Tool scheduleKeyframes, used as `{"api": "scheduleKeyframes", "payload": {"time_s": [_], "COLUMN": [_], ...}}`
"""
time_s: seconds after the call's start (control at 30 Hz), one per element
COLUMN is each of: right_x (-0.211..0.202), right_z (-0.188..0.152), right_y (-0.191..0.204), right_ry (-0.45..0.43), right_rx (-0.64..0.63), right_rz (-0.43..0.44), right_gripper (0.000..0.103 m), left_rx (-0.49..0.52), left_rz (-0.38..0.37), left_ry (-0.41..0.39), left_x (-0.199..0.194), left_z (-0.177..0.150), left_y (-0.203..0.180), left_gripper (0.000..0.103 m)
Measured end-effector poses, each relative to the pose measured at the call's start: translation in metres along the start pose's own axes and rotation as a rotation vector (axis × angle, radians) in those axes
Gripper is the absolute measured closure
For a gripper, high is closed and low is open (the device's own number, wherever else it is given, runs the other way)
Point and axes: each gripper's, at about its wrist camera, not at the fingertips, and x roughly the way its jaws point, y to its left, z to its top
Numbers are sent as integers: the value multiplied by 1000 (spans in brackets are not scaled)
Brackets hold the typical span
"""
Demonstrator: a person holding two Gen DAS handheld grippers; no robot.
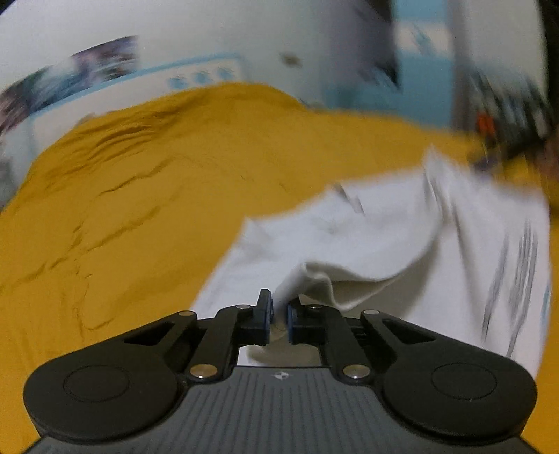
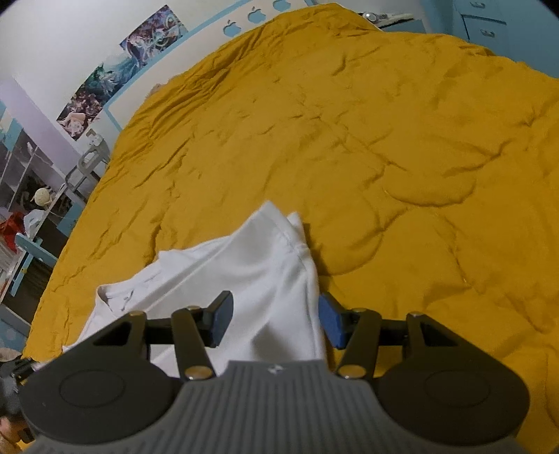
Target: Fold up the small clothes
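- The left tool [image 1: 279, 316] has its black fingers with blue pads drawn close together, pinching a gathered fold of the white garment [image 1: 367, 237] between them.
- From that pinch the soft, thin cloth rises in a small peak, then spreads out to the right in loose folds, with a curled hem edge showing a duller underside.
- Grey streaked markings run along the garment's right part; motion blur makes them unreadable.
- The right tool [image 2: 276, 319] stands spread wide, its flat blue pads on either side of the white garment [image 2: 251, 265] without pressing it.
- Between those fingers the cloth forms a smooth, sagging band that narrows to a pointed corner ahead, with a stitched seam along its right edge.
- The garment lies on a mustard-yellow quilt [image 2: 367, 132] covering the bed, a padded fabric full of shallow wrinkles and puckered stitching lines.
- Beyond the bed, a white wall carries colourful posters [image 2: 115, 73] and a pale blue headboard with apple-shaped cutouts [image 2: 253, 15].
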Motion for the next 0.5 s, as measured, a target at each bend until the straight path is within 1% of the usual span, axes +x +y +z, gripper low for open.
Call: {"api": "scheduleKeyframes", "payload": {"time_s": [0.03, 0.07, 0.13, 0.2, 0.23, 0.27, 0.3, 0.33, 0.37, 0.43, 0.5], "right_x": [-1, -2, -2, -1, 1, 3, 6, 8, 10, 14, 18], "right_z": [2, 4, 9, 12, 13, 14, 15, 15, 15, 15, 16], "right_y": [2, 4, 8, 11, 13, 14, 14, 14, 15, 16, 18], "right_ry": [-4, -9, -26, -42, -51, -60, -64, -58, -53, -37, -30], "right_rx": [-6, -10, -17, -26, -34, -42, -52, -62, -75, -117, -171], "right_rz": [2, 4, 12, 16, 12, 4, -9, -16, -23, -36, -39], "right_gripper": [52, 52, 52, 51, 49, 47, 47, 47, 47, 47, 47], "left_rx": [-56, -84, -124, -188, -220, -267, -309, -353, -392, -481, -545], "left_rz": [6, 22, 60, 53, 55, 40, 32, 34, 40, 31, 16], "left_ry": [-21, -26, 11, 100, 147, 212, 248, 263, 259, 236, 223], "left_x": [-3, -3, 10, 33, 46, 59, 68, 73, 74, 67, 59], "left_z": [6, 11, 18, 16, 11, 4, -2, -9, -12, -14, -14], "left_y": [9, 15, 30, 45, 50, 54, 57, 60, 63, 70, 78], "left_gripper": [94, 94, 94, 94, 94, 94, 93, 92, 89, 88, 88]}}
